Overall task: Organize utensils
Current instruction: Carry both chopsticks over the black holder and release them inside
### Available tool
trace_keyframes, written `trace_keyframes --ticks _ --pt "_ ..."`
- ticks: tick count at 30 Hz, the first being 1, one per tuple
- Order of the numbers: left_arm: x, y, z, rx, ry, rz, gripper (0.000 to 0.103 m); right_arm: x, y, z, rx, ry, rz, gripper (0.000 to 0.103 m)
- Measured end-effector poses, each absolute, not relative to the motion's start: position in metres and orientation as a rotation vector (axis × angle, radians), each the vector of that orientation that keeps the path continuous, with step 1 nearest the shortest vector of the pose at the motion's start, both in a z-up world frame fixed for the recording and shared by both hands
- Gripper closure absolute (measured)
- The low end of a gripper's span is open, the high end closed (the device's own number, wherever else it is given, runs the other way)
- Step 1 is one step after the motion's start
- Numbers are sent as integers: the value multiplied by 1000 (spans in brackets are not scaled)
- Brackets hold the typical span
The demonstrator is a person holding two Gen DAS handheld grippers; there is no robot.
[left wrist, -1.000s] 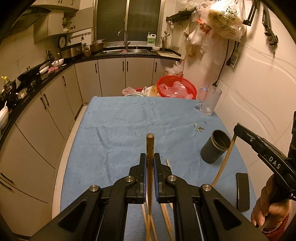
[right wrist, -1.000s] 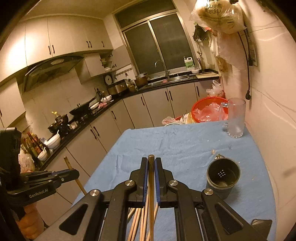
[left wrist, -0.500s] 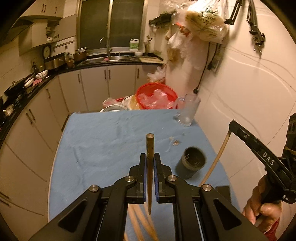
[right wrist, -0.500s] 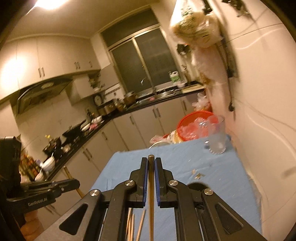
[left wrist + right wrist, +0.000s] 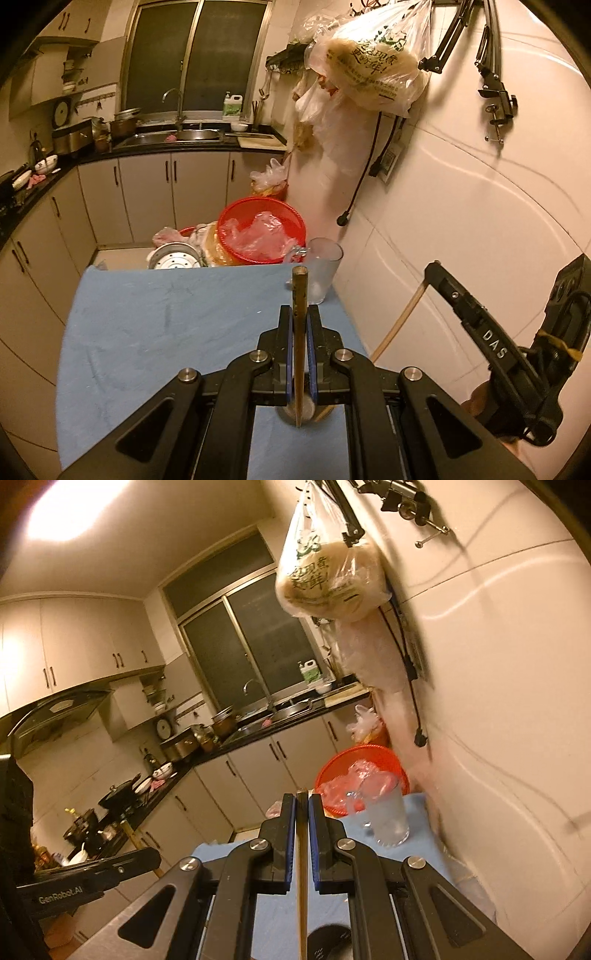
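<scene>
My left gripper point(image 5: 300, 314) is shut on a wooden chopstick point(image 5: 299, 295) held nearly upright, its lower tip over the dark utensil cup point(image 5: 295, 410) that shows just below the jaws. My right gripper point(image 5: 302, 801) is shut on another chopstick point(image 5: 302, 867), which points down toward the same dark cup point(image 5: 328, 941) at the bottom of the right wrist view. The right gripper also shows in the left wrist view point(image 5: 430, 269), with its pale chopstick point(image 5: 399, 325) slanting down toward the cup. The left gripper shows at the left in the right wrist view point(image 5: 147, 856).
The table has a blue cloth point(image 5: 166, 332). A clear glass mug point(image 5: 321, 269) stands at its far right corner, by a red basket point(image 5: 262, 229) with plastic bags. The tiled wall point(image 5: 461, 221) is close on the right. Kitchen counters run along the left and back.
Both grippers have risen and tilted upward with their chopsticks. The cup has slid from right of the left gripper to beneath its jaws. The loose chopsticks on the cloth have left view.
</scene>
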State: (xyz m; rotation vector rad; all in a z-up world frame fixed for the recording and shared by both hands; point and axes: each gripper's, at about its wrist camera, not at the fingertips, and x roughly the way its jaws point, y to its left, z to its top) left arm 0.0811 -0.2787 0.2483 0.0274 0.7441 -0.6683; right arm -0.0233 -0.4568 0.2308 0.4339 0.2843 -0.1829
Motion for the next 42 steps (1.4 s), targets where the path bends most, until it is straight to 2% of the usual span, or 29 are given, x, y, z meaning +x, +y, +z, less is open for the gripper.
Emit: trace_keyframes --ticks 17,27,29,33,39,42 --pt "117 -322 149 79 930 -632 95 39 -484 133 453 507 -186 95" --pt "116 -317 143 84 951 -636 94 37 -486 115 484 562 -178 91" --pt "114 -314 146 78 951 -639 92 33 -487 117 493 556 -178 91" --pt "105 -303 155 68 925 -643 78 17 -484 126 506 530 -179 91" --pt "90 -277 164 51 901 -642 75 -10 -468 136 515 507 -152 86" --pt "81 -258 165 40 896 -633 67 -22 -453 134 519 512 -122 85"
